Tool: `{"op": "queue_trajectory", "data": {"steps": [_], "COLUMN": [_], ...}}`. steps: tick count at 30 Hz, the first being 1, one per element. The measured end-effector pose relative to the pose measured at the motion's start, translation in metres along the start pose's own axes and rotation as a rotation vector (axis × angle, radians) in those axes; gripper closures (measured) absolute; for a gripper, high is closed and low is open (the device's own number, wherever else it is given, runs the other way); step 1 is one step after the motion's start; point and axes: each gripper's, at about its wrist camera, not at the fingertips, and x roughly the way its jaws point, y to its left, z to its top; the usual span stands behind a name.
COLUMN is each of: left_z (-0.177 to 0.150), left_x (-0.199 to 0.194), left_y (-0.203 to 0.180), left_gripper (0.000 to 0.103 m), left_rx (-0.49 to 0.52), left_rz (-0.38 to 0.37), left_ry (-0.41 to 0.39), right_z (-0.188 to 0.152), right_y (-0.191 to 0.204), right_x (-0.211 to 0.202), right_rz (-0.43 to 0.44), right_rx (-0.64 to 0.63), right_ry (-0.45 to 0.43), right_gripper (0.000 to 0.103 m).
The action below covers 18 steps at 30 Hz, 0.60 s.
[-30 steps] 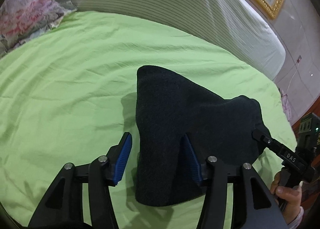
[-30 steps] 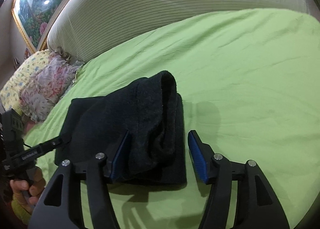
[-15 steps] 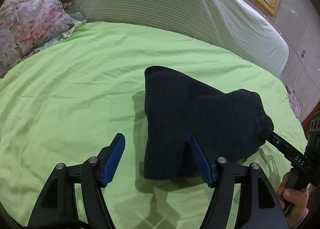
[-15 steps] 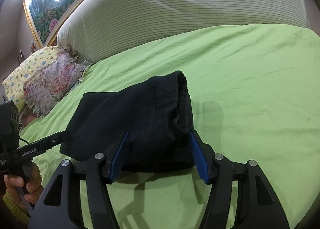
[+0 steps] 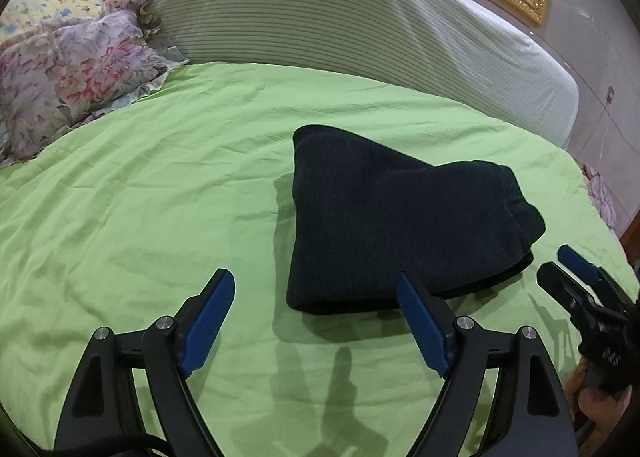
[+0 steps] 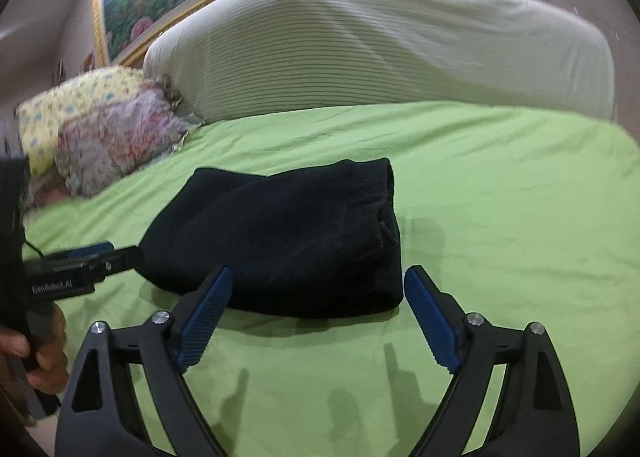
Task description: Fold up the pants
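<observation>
Both claws are backing away from the pants (image 5: 400, 217), now lying folded on the bed (image 5: 140, 217) below the headboard (image 5: 340, 17). Left gripper (image 5: 316, 321) and right gripper (image 6: 320, 317) are gaping wide, empty; folding is apparently finishing.

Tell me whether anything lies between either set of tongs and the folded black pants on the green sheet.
Nothing visible does. Only bare green sheet separates the left tongs and the right tongs from the black pants; both are open and empty.
</observation>
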Motion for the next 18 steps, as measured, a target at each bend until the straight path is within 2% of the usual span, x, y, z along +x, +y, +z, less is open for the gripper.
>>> {"op": "queue_trajectory", "data": {"steps": [4, 6, 10, 18], "left_z": [-0.008, -0.014, -0.023, -0.03], "left_x": [-0.002, -0.003, -0.001, 0.005], "left_y": [0.0, -0.001, -0.005, -0.011], "left_gripper": [0.017, 0.017, 0.015, 0.015], "left_rx": [0.013, 0.028, 0.06, 0.102], "left_rz": [0.065, 0.087, 0.114, 0.121], "left_ry": [-0.043, -0.065, -0.07, -0.058], "right_z": [-0.003, -0.005, -0.008, -0.012], "right_y": [0.007, 0.008, 0.013, 0.02], "right_x": [-0.005, -0.008, -0.01, -0.011], "right_rz": [-0.027, -0.029, -0.02, -0.027], "right_rx": [-0.041, -0.049, -0.067, -0.093], "right_ry": [-0.028, -0.038, -0.042, -0.047], "right_gripper": [0.011, 0.005, 0.002, 0.0]}}
